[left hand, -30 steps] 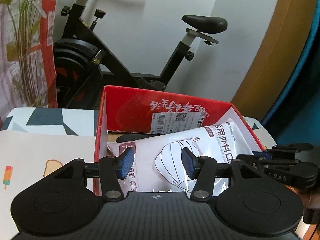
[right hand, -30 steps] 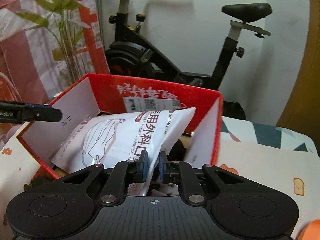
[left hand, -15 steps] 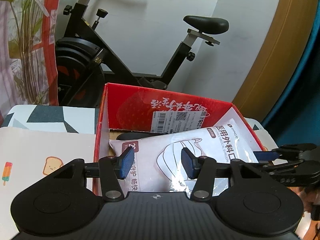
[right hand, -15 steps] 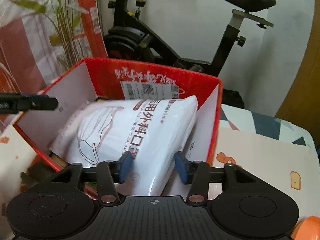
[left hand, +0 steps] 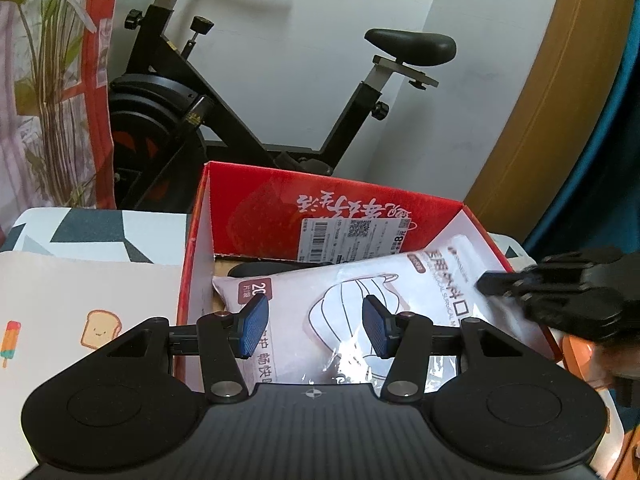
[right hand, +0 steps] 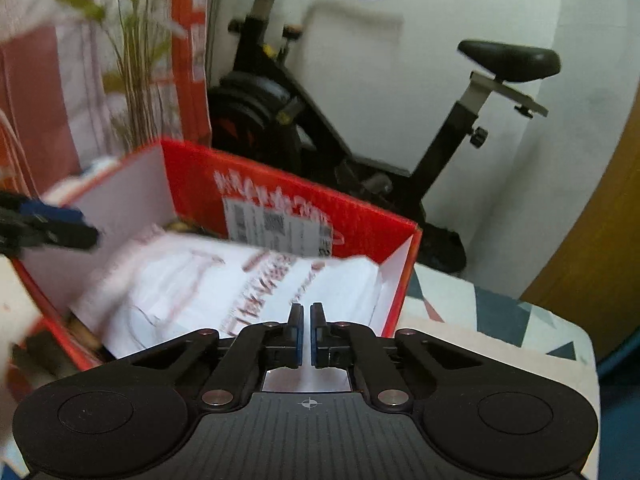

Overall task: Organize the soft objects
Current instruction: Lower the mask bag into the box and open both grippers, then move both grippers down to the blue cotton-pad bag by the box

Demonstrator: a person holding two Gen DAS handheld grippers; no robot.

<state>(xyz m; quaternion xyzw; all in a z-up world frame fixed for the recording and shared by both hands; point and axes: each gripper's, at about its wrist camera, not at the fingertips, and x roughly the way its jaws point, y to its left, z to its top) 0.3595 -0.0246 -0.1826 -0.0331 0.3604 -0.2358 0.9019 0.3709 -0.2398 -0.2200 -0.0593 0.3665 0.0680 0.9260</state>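
Observation:
A white pack of face masks (left hand: 400, 280) lies slanted inside the open red cardboard box (left hand: 256, 216). My left gripper (left hand: 314, 330) hangs open just above the pack's near end, and its pads do not touch the pack. My right gripper (right hand: 306, 330) has its jaws closing down to shut, with nothing between the pads. It sits over the box's near right corner, above the pack (right hand: 180, 292), which is blurred here. From the left wrist view the right gripper (left hand: 486, 284) reaches in over the pack's right end. The left gripper's fingertip (right hand: 76, 228) shows by the box's (right hand: 192, 176) left wall.
The box stands on a table mat (left hand: 80, 288) printed with toast and ice lollies. Behind it stand a black exercise bike (left hand: 248, 120), a leafy plant (left hand: 52, 92) and a wooden door (left hand: 540, 120). Something orange (left hand: 576, 352) lies right of the box.
The right gripper opened, let go of the mask pack, drew back a little and closed empty. The pack settled lower in the box. The left gripper stayed still and open.

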